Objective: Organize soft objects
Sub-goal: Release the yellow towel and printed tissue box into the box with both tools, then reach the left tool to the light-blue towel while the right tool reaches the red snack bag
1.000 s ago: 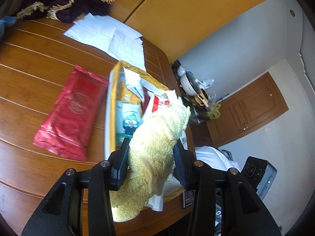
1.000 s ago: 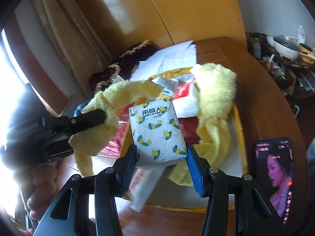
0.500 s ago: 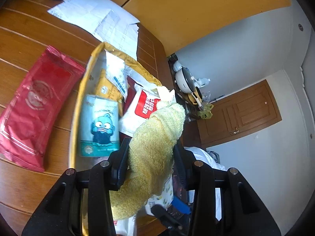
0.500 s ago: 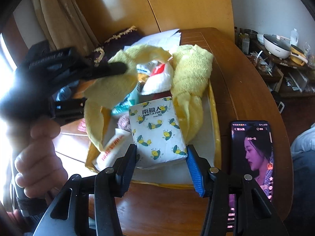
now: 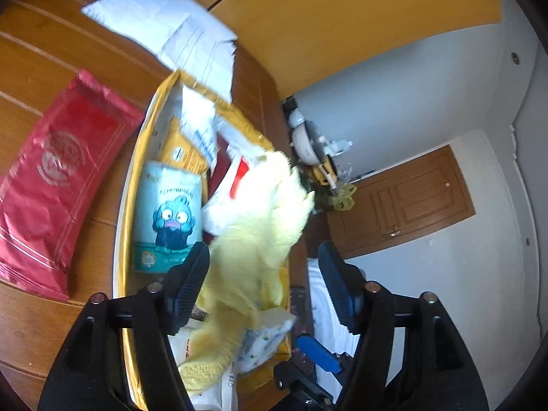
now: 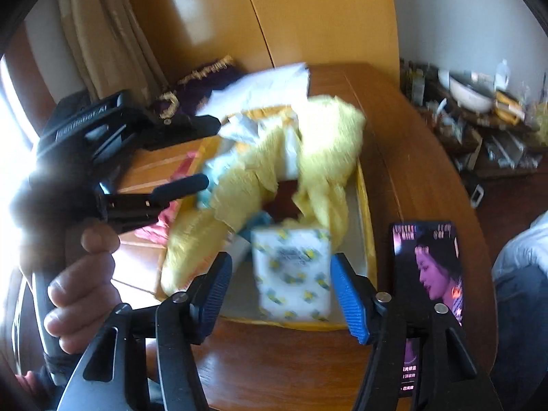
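Observation:
A yellow towel [image 5: 257, 239] slumps loose into the yellow-rimmed tray [image 5: 125, 205], between the spread fingers of my left gripper [image 5: 262, 274], which is open. In the right wrist view the same towel [image 6: 318, 144] drapes over the tray's contents, with the left gripper [image 6: 197, 154] just to its left. A white tissue pack with yellow prints [image 6: 293, 270] lies blurred at the tray's near end [image 6: 364, 202]. My right gripper [image 6: 281, 294] is open around it, with gaps on both sides.
A blue cartoon tissue pack [image 5: 167, 212] and other packets lie in the tray. A red packet [image 5: 58, 185] and papers [image 5: 178, 41] rest on the wooden table. A lit phone [image 6: 428, 274] lies right of the tray. A hand [image 6: 78, 274] holds the left gripper.
Both grippers have opened. The towel has dropped from the left gripper into the tray, and the tissue pack has slipped out of the right gripper onto the tray's near end.

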Available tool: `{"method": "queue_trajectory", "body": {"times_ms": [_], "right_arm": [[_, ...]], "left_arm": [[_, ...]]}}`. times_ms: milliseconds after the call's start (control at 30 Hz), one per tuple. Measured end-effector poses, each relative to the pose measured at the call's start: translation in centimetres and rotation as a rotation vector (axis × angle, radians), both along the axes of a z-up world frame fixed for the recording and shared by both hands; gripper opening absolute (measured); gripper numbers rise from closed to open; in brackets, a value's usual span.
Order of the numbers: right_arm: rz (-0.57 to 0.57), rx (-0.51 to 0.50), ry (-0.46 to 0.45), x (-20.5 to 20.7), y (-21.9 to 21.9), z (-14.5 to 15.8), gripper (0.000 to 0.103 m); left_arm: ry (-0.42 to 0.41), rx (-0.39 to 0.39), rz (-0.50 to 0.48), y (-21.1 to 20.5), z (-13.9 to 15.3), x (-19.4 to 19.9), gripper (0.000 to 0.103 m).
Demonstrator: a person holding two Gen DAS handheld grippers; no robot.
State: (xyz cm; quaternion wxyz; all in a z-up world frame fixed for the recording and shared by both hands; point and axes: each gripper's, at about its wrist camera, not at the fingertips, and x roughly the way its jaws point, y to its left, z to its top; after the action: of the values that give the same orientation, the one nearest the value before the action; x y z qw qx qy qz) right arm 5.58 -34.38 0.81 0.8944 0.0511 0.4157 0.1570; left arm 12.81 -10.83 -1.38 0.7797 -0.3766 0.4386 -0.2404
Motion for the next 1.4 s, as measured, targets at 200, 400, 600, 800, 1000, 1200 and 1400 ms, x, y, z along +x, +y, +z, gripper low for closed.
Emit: {"method": "queue_trajectory", "body": {"times_ms": [200,400,600,800,1000,1200,1400], "right_arm": [[0.092,0.079,-0.037,-0.2,3.7,1.8,0.065],[0.207,0.145,0.015,0.2,8.2,1.6,0.065],[0.240,0.141,0.081,1.9,13.2,0.6,0.065],[0.176,0.015,0.083,4.8,19.2,-0.4,0.065],[0.033,-0.152,0.142,7.1,23.3,-3.1,0.065],[-0.096,-0.243,0.099,7.4,23.7,-4.4,0.066],[-0.199,-0.237,0.082,7.0,23.1,-4.6,0.067]], "left_arm": [[-0.113,0.039,0.090,5.0,2.7,-2.8,0.067],[-0.116,0.137,0.286,12.3,2.5,-5.6,0.067],[-0.112,0.186,0.404,17.1,1.4,-8.2,0.067],[-0.118,0.210,0.451,19.3,0.7,-9.2,0.067],[-0.105,0.245,0.528,22.3,0.2,-9.7,0.067],[-0.076,0.223,0.547,24.4,-1.1,-9.9,0.067],[-0.078,0.256,0.552,24.4,-1.1,-9.9,0.067]]}}
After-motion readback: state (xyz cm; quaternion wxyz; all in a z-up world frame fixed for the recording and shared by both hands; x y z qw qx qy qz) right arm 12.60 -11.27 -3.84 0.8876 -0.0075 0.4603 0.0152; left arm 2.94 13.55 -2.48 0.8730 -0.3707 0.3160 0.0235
